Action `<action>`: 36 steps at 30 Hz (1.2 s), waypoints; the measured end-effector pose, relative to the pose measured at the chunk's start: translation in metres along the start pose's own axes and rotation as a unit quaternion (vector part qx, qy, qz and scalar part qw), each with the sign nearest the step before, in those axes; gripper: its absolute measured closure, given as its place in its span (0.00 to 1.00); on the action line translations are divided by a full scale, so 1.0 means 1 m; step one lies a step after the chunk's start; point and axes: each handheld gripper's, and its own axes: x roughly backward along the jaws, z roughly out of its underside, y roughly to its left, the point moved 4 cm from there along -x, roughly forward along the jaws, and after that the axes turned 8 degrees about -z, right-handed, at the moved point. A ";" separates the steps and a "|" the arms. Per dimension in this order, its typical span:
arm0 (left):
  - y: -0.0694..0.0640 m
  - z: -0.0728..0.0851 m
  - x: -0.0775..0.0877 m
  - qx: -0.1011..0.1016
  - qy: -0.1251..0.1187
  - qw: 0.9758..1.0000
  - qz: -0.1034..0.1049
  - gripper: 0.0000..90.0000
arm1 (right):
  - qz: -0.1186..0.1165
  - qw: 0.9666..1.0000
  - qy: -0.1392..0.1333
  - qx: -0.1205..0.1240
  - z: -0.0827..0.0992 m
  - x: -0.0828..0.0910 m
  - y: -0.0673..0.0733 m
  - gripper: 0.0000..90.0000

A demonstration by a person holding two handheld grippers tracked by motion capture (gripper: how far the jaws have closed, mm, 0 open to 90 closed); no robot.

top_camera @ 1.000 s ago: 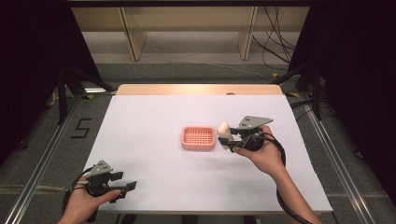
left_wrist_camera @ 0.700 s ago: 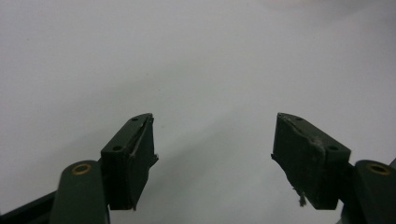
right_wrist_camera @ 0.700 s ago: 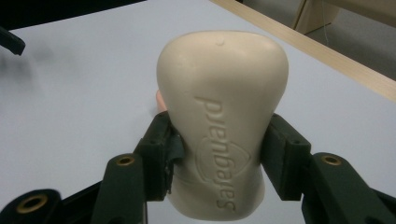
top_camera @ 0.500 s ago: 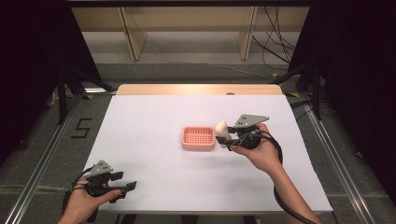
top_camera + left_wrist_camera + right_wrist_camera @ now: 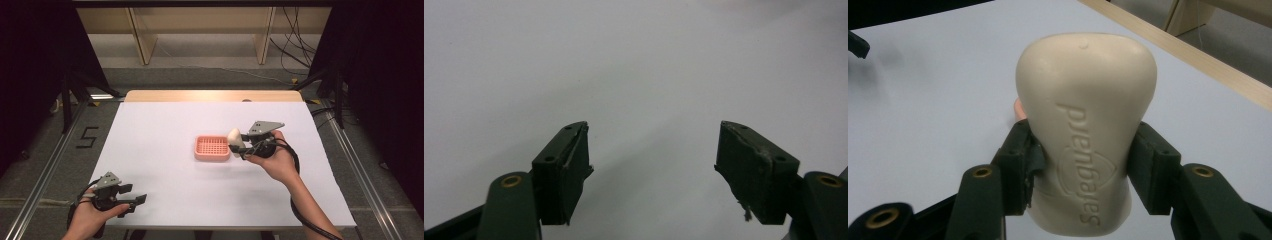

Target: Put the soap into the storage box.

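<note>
A cream bar of soap (image 5: 1083, 135), embossed with a brand name, is being held between the jaws of the right gripper (image 5: 241, 148), which are being pressed against its narrower waist so that the wider rounded end stands clear above the pads; this pinch at the waist is judged to be chosen because the flared ends are being kept from slipping through. In the high view the soap (image 5: 234, 138) is being carried just above the right edge of a pink slotted soap dish (image 5: 212, 148), which is lying near the middle of the white table (image 5: 165, 120); the bar is being kept raised and tilted, apparently so that it can be lowered flat into the dish. Whether the bar is touching the dish rim cannot be told. The left gripper (image 5: 131, 201) is being held low near the front left corner of the table, well apart from the dish, with its jaws being kept wide apart and nothing between its pads (image 5: 566, 165), presumably parked out of the working area.
</note>
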 end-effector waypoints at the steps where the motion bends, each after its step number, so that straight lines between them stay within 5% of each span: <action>1: 0.000 0.000 0.000 0.000 0.000 1.000 0.000 0.32 | 0.003 1.000 -0.005 0.005 -0.001 -0.001 -0.001 0.56; 36: -0.002 -0.001 0.000 0.004 -0.006 1.000 0.003 0.32 | -0.004 1.000 0.011 0.008 -0.010 -0.022 -0.003 0.56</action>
